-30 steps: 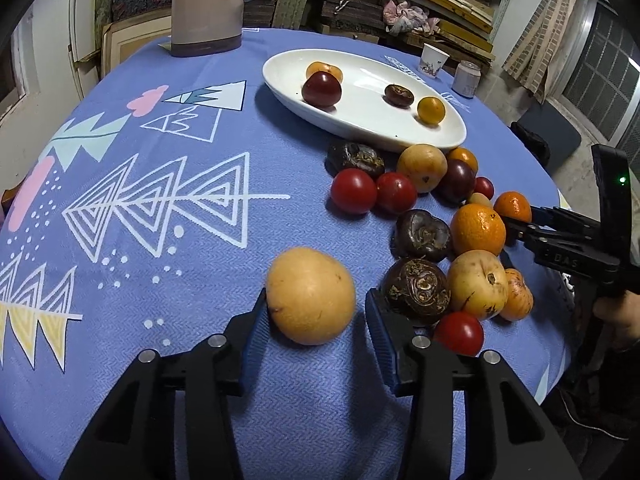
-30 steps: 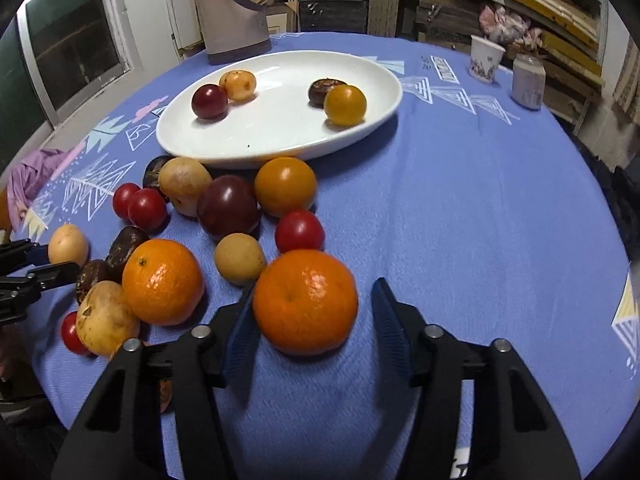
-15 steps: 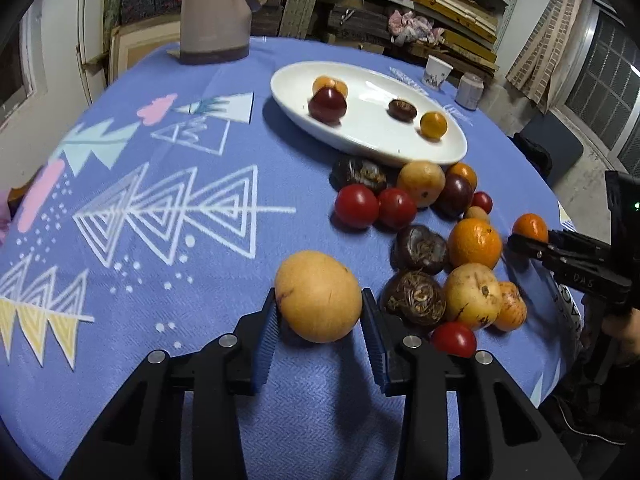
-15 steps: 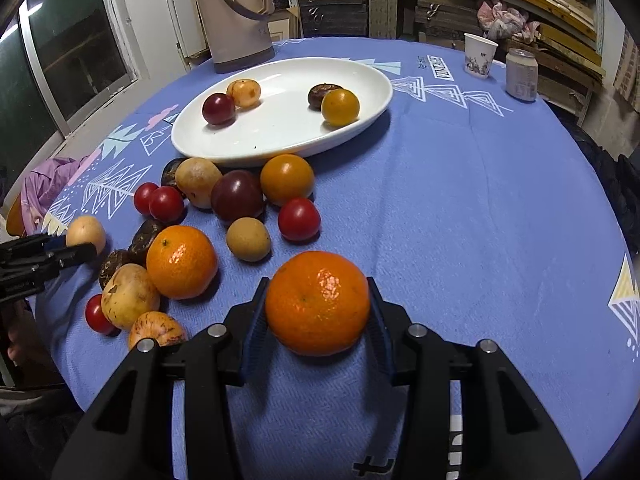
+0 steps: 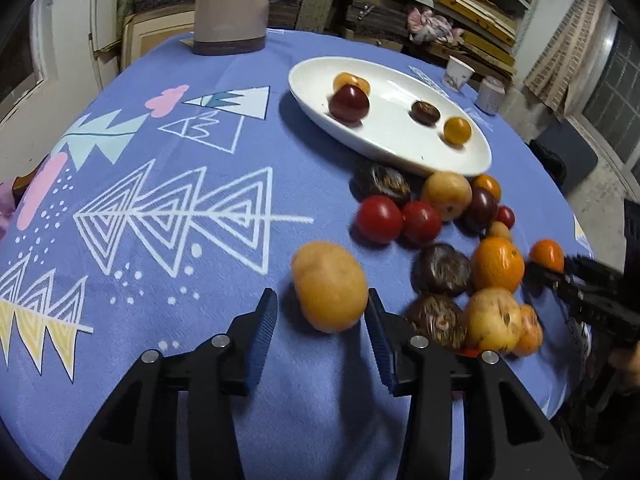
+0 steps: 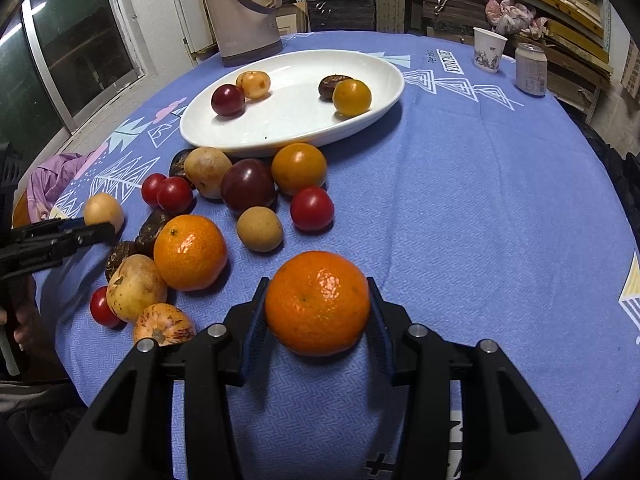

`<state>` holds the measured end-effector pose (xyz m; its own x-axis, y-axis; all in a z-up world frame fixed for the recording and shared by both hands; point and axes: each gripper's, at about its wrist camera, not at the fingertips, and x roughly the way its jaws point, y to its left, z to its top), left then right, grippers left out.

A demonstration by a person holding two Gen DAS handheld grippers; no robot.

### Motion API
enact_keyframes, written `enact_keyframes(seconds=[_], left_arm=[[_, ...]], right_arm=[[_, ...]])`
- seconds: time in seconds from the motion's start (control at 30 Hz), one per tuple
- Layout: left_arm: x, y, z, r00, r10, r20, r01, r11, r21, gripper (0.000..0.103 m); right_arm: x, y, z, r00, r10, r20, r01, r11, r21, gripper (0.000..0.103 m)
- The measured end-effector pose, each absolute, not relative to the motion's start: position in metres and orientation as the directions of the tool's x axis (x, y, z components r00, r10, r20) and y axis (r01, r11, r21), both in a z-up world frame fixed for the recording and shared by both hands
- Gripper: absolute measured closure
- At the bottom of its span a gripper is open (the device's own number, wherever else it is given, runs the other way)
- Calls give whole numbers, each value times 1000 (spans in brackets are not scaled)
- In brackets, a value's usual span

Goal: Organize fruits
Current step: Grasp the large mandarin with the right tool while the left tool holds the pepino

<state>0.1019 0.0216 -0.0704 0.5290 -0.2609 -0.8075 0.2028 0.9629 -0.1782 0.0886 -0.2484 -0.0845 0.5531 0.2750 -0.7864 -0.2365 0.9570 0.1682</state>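
My left gripper (image 5: 320,322) stands around a yellow-brown round fruit (image 5: 329,286); its right pad touches the fruit, and a small gap shows at the left pad. My right gripper (image 6: 318,314) is shut on an orange mandarin (image 6: 317,302) and holds it above the blue tablecloth. A white oval plate (image 6: 296,120) at the back holds several small fruits. A pile of loose fruits (image 6: 240,196) lies between the plate and the grippers. The left gripper also shows in the right wrist view (image 6: 76,234), at the left.
A beige thermos jug (image 6: 244,8) stands behind the plate. A paper cup (image 6: 489,49) and a can (image 6: 531,69) stand at the back right. The round table's edge (image 6: 600,184) curves away on the right. A purple cloth (image 6: 52,176) lies at the left edge.
Both grippers closed in on their fruits and lifted. The right one holds the mandarin higher. The left jaws now show a gap beside the yellow fruit, and the view shifted.
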Motion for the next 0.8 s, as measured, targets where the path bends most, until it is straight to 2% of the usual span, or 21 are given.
enact_keyframes(seconds=[0.2, 0.3, 0.8], left_arm=[[112, 18, -72, 539, -235, -809, 187, 970, -157, 58], [115, 18, -74, 550, -233, -802, 181, 971, -157, 64], [97, 23, -70, 535, -295, -792, 209, 954, -215, 69]], right_arm=[[88, -247, -86, 548, 282, -787, -245, 954, 172, 59], [88, -247, -86, 547, 286, -787, -248, 953, 175, 59], [86, -246, -81, 557, 296, -776, -253, 950, 181, 59]])
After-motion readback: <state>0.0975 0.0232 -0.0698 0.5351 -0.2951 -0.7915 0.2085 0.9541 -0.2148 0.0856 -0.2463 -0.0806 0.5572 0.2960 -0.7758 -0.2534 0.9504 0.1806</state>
